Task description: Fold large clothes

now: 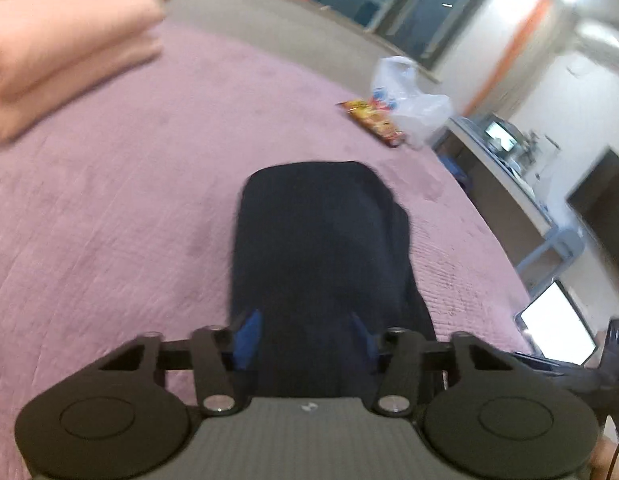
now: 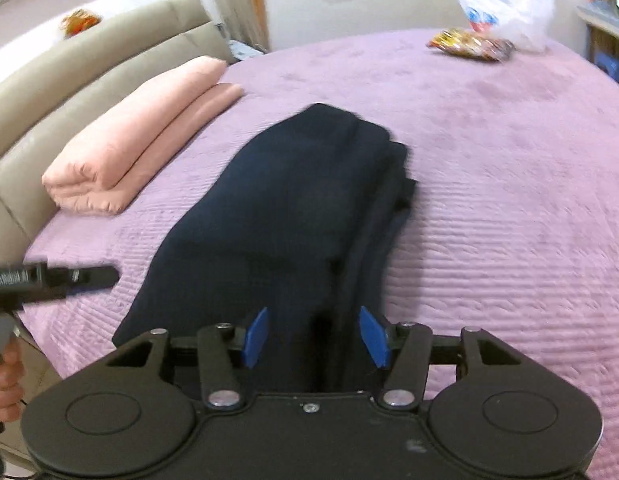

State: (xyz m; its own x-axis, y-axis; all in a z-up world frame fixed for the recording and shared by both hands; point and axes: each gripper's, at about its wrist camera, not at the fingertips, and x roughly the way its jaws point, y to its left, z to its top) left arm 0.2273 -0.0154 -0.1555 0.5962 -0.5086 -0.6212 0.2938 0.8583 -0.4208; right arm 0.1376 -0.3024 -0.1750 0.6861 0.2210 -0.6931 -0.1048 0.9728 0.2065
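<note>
lying folded mid-bed, navy garment (image 2: pixel 293 200), near edge between both grippers' parted fingers (grip unclear), bedspread (image 2: pixel 489 200) bare around

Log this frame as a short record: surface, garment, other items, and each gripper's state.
surface: bed with a purple cover
garment: dark garment, folded into a long strip, lying flat
other items: folded pink blanket near the headboard; snack packet and plastic bag at the far edge
left gripper: fingers apart on either side of the garment's near end, no grip visible
right gripper: fingers apart over the garment's near end, no grip visible
</note>
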